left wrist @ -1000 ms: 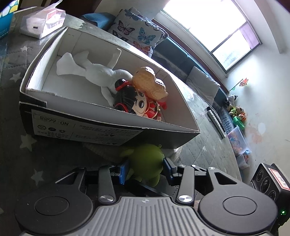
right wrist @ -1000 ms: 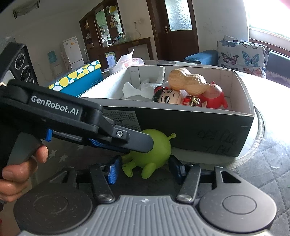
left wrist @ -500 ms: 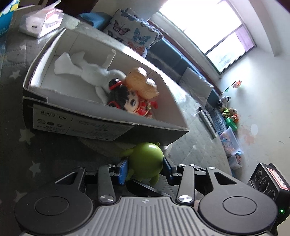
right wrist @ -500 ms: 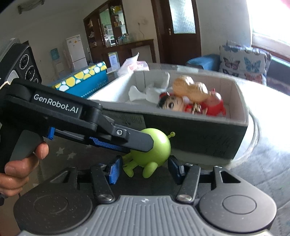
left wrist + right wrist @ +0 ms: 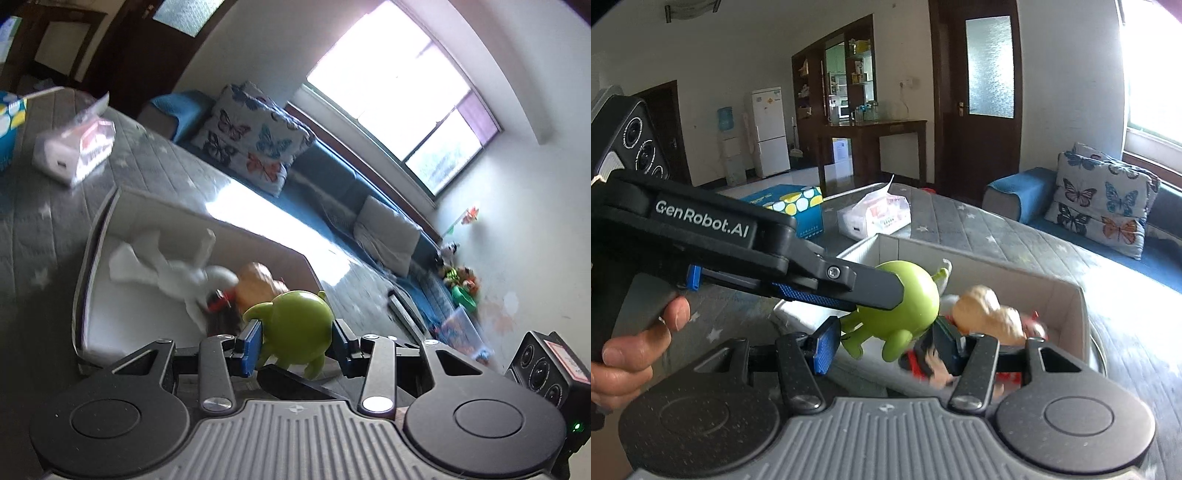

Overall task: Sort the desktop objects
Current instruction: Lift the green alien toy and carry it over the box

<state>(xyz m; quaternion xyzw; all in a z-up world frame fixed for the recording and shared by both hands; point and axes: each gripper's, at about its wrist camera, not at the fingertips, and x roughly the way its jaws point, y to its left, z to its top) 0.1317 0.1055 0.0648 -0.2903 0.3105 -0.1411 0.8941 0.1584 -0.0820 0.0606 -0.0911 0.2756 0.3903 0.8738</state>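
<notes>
Two blue pads of the left gripper point(image 5: 297, 345) pinch the green toy point(image 5: 298, 328) by the round sides of its body, near the bottom middle of the left wrist view, raised over the near edge of the white box point(image 5: 110, 206). It looks light, hard and smooth, likely slippery, so the wide middle seems the safest hold. A white figure point(image 5: 177, 273) lies farther left inside. From the right wrist view, the right gripper point(image 5: 886, 345) stands wide apart and holds nothing; the toy hangs just beyond it.
</notes>
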